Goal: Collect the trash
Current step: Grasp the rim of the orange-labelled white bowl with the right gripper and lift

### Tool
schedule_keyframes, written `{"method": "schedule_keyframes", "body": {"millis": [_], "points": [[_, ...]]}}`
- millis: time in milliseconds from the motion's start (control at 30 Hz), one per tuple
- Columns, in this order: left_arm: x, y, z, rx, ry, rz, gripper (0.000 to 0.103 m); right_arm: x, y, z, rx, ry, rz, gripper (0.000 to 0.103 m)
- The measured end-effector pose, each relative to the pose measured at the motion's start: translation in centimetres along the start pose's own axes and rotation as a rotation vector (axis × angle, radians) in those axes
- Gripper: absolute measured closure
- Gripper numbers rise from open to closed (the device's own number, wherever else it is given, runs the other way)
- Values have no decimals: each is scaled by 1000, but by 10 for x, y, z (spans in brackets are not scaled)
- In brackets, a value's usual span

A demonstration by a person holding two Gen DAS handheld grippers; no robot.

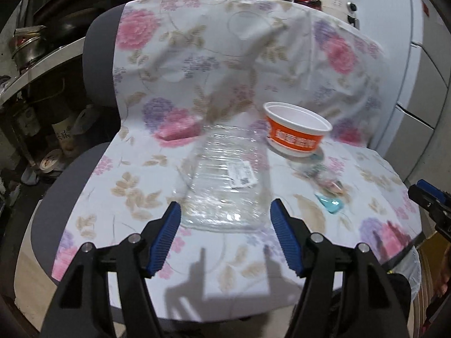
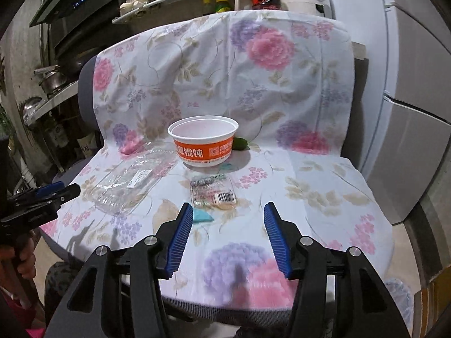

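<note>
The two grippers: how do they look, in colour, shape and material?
Both look alike. The left gripper and the right gripper have black, angular plastic frames with triangular cut-outs and round silver pivot bolts. Each finger bears a blue ribbed pad on its inner face. No cables or markings are visible.

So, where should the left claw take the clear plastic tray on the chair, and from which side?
Probably at the near short edge of the clear plastic tray, coming from the front and slightly above. The tray lies flat on the floral cloth, long axis pointing away, too wide to span. Its thin raised rim faces the open left claw, so one finger could slide under that rim.
</note>
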State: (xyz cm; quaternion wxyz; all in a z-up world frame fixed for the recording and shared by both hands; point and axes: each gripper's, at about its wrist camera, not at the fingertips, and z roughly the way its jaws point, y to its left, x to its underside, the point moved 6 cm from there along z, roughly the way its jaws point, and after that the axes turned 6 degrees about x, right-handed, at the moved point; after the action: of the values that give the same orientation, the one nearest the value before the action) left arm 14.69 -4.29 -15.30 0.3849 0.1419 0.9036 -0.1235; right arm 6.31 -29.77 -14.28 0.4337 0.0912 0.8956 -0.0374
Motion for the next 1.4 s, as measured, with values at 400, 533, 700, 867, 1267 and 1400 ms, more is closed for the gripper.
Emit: {"method": "schedule_keyframes", "body": {"millis": [400,533,700,867,1267,1400], "points": [[-39,15,46,-51,9,-14,38,-76,13,109,-10,32,42,49],[-51,15,61,-57,6,-21,38,-98,19,149,7,51,53,49],[-53,14,72,-54,18,-22,38,-93,14,186,38,148,94,51],[-47,9,71,-41,31,-9,38,-75,21,178,-50,185,140,76],[-46,-11,22,12,-27,5,38,-66,20,81,-199,150,177,98],[-39,-23,13,49,-20,24,38,-43,25,60,-278,197,187,98]]}}
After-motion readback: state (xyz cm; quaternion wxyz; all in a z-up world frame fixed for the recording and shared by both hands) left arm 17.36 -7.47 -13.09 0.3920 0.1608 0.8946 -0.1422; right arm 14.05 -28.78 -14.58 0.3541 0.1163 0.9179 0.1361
